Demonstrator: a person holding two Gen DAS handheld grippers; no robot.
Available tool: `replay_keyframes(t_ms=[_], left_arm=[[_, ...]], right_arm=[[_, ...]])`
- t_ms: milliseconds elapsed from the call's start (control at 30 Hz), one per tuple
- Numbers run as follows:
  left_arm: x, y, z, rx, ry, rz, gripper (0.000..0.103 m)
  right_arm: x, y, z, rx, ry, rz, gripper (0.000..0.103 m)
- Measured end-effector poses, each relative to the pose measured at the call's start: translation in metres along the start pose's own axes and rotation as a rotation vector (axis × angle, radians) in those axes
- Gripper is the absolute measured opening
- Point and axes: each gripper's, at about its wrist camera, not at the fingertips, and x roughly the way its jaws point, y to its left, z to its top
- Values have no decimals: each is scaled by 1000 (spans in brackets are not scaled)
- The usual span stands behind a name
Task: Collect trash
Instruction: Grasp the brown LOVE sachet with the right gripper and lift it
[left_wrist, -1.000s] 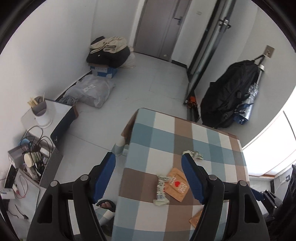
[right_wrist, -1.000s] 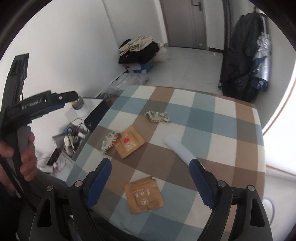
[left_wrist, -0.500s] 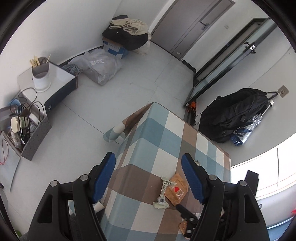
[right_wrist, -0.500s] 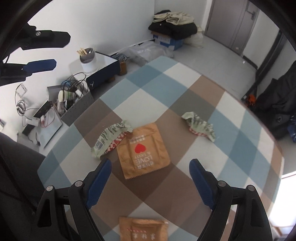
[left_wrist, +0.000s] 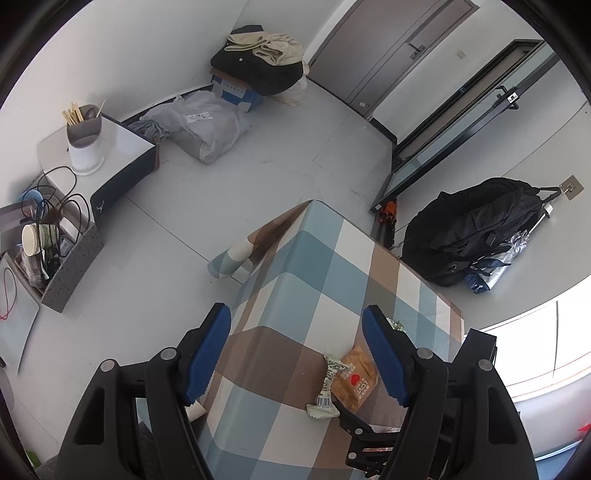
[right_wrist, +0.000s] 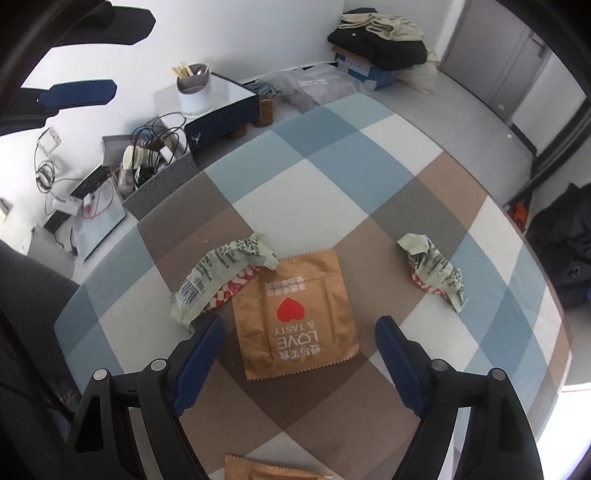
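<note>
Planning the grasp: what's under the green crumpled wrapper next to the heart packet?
The green wrapper lies on the checked tablecloth, its right end overlapping the brown heart packet's top-left corner. A red-and-white patterned part shows beneath it; anything else underneath is covered.

Left wrist view: high above near-left corner of blue-brown-white checked tablecloth, tilted down and out across grey floor toward grey door and black backpack on wall hook; table far below.

Right wrist view: low, close over same cloth, facing left wall.

Shared: brown square sachet with red heart, crumpled green-white wrapper, white cup of chopsticks.
</note>
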Motion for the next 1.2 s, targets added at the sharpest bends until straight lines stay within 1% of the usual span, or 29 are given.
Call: replay_keyframes(t_ms=[100, 200, 267, 300, 333, 400, 500, 567, 600, 633, 733, 800, 833, 867, 933, 1033, 1100, 1133, 1200], left_arm=[[0, 3, -2, -3, -7, 38, 70], [3, 4, -2, -17, 10, 34, 70], [4, 4, -2, -19, 13, 36, 70], [2, 7, -1, -24, 0, 44, 70], [-1, 9, 0, -32, -20, 61, 70], [-5, 15, 2, -49, -47, 79, 70], [-5, 20, 2, -71, -46, 67, 70], [-4, 19, 1, -67, -43, 74, 70], [-3, 19, 1, -63, -40, 78, 70], [-3, 17, 0, -59, -40, 78, 70], [-3, 12, -3, -35, -43, 77, 70], [-3, 11, -4, -20, -39, 81, 70], [-2, 10, -5, -16, -35, 80, 70], [-1, 10, -6, -13, -33, 78, 70], [-1, 9, -7, -8, -31, 78, 70], [1, 6, -9, 10, -24, 80, 70], [1, 4, -11, 27, -21, 85, 70], [1, 3, -12, 33, -20, 84, 70], [2, 0, -15, 49, -13, 85, 70]], right_arm=[[2, -5, 4, 5, 46, 40, 81], [1, -6, 6, -16, 53, 49, 77], [0, -3, 6, -37, 50, 57, 69], [-1, -1, 6, -47, 48, 60, 67], [-2, 2, 6, -64, 47, 59, 63], [-3, 6, 5, -77, 49, 51, 60], [-3, 4, 3, -61, 54, 62, 57], [-5, 4, 1, -58, 49, 59, 53], [-6, 4, -1, -55, 46, 54, 50], [-6, 4, -2, -51, 45, 52, 41], [-9, 4, -8, -39, 40, 39, 39], [-12, 2, -14, -18, 27, 46, 37], [-14, 0, -15, -6, 17, 49, 33], [-17, -2, -17, 11, 5, 54, 26], [-22, -8, -19, 54, -9, 60, 25], [-30, -16, -23, 118, -35, 91, 24], [-36, -20, -27, 147, -58, 94, 20], [-39, -21, -28, 153, -69, 97, 10], [-46, -25, -33, 172, -83, 102, 10]])
